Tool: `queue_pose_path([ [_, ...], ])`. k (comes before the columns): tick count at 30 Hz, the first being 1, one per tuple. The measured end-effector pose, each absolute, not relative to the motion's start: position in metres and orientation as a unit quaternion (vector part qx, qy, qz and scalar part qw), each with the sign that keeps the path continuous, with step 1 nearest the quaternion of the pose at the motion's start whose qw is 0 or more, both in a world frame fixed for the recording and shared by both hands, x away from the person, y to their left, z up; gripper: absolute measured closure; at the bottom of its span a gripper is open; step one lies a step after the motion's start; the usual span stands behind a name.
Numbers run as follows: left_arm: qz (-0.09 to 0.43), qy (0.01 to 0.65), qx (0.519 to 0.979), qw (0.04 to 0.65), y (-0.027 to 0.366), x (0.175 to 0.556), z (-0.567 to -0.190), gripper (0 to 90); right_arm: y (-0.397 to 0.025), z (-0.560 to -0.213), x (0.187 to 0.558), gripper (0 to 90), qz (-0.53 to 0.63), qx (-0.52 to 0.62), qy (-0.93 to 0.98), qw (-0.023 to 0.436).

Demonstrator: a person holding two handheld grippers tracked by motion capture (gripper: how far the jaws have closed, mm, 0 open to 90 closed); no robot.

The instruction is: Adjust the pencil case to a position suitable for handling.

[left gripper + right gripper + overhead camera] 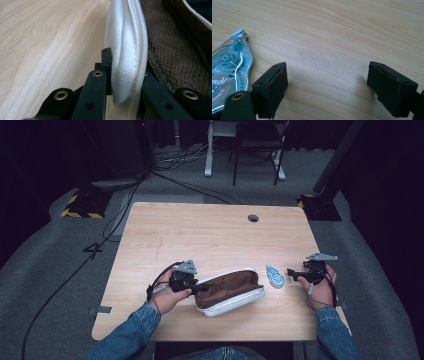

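A white fabric pouch with a brown mesh lining lies open near the table's front edge. My left gripper is shut on the pouch's left end; in the left gripper view the white woven edge is pinched between the black jaws, with the mesh lining to its right. A light-blue correction tape dispenser lies flat just right of the pouch. My right gripper rests open on the table right of the dispenser. In the right gripper view the dispenser lies beside the left jaw, outside the gap.
The wooden table has a round cable hole near its far edge. Beyond the table are floor cables, a stand base with yellow-black tape and desk legs.
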State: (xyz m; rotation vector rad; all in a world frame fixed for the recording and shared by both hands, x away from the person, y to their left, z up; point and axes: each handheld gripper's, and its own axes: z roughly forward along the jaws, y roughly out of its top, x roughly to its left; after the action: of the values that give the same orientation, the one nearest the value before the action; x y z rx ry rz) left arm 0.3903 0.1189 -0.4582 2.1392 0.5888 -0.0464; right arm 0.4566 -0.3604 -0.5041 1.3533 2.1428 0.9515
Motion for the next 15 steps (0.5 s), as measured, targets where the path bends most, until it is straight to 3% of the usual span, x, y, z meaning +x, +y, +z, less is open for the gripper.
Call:
queue_pose_path([
  [15, -0.021, 0.222, 0.874, 0.431, 0.1163, 0.3855, -0.4654, 83.6, -0.3597, -0.5042, 0.4553, 18.2, 0.344, 0.490, 0.771, 0.218],
])
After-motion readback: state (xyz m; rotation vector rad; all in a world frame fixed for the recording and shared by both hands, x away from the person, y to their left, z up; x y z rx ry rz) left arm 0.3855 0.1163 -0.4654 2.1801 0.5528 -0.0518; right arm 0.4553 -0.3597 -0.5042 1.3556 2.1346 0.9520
